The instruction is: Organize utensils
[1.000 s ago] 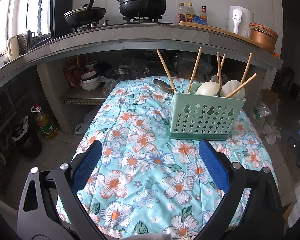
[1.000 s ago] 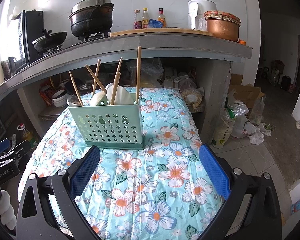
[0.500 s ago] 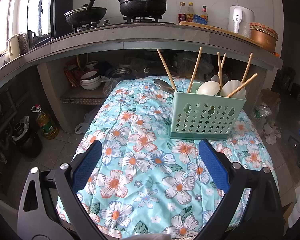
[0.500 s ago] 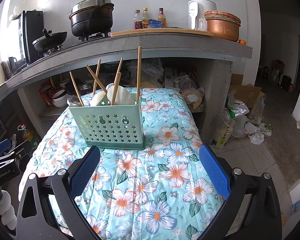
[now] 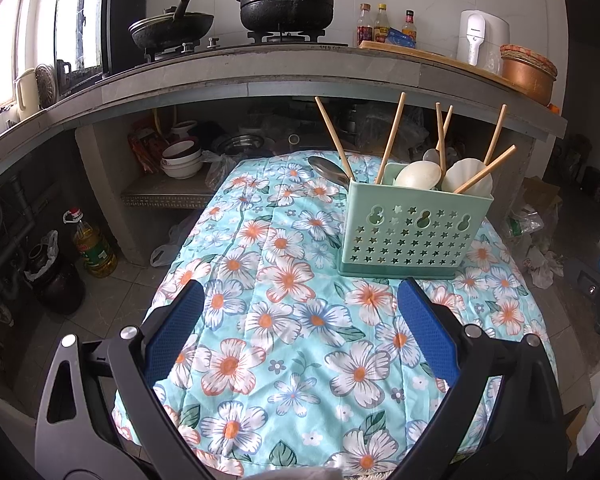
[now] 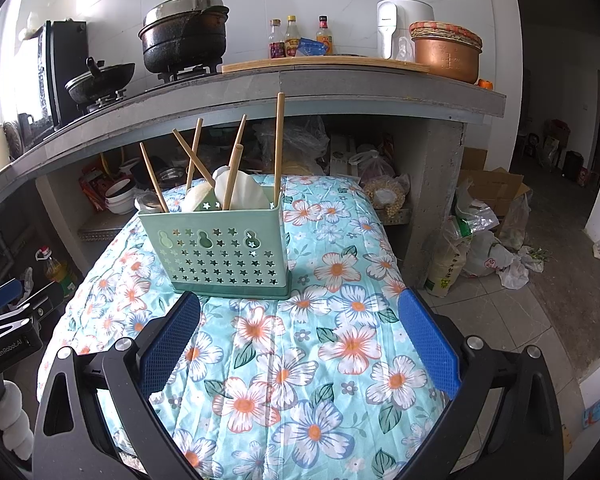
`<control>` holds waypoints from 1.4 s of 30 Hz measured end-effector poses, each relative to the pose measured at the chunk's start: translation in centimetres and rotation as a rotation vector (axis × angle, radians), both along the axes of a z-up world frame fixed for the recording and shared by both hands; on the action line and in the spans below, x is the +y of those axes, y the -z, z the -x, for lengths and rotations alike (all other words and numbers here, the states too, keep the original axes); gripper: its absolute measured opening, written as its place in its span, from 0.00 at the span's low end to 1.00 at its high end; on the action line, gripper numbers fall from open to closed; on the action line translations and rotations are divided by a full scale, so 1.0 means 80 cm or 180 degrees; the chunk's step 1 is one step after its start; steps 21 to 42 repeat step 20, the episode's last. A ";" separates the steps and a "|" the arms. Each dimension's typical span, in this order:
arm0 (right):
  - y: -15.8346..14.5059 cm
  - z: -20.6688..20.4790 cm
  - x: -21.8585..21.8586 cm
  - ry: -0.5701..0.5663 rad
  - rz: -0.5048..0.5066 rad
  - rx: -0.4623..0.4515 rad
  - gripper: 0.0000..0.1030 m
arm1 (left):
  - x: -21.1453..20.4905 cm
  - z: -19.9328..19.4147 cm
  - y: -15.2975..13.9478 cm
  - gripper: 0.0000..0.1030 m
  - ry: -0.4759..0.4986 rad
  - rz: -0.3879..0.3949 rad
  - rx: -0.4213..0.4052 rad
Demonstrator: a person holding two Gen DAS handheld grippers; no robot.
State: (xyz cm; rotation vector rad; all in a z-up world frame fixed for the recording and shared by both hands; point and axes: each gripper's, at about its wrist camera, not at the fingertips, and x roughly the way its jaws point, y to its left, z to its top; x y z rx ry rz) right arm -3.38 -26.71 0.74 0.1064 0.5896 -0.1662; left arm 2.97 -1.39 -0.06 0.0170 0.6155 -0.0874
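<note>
Nothing has shifted since the earlier frames: both grippers hover over the floral cloth (image 5: 284, 320) in the same spots, and the green utensil caddy (image 5: 414, 232) has not moved.

From the left wrist view, the left gripper (image 5: 300, 320) has its jaws spread wide with nothing between them, only flowered cloth. The caddy stands upright beyond the right jaw, just past its tip and apart from it. Wooden chopsticks (image 5: 388, 138) lean out of it at several angles, pale spoons (image 5: 418, 174) sit in its middle, and a metal spoon (image 5: 328, 168) pokes out at its left end.

From the right wrist view, the right gripper (image 6: 298, 326) is likewise wide and empty-handed. Here the caddy (image 6: 224, 252) stands beyond the left jaw, its base just ahead of that jaw's tip, with the chopsticks (image 6: 278, 144) rising from it. Off past the left jaw, at the frame's edge, part of the other gripper shows.

Behind the table runs a stone counter (image 6: 340, 88) carrying a black pot (image 6: 184, 36).
</note>
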 end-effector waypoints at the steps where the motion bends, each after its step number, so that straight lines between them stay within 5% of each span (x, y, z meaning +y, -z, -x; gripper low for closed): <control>1: 0.000 0.000 0.001 0.0000 0.0000 -0.0001 0.94 | 0.000 -0.001 0.000 0.91 -0.0001 0.0001 0.0000; 42: -0.001 -0.001 0.002 -0.0012 -0.0006 0.0003 0.94 | 0.001 -0.001 0.001 0.91 0.0000 0.0007 0.0012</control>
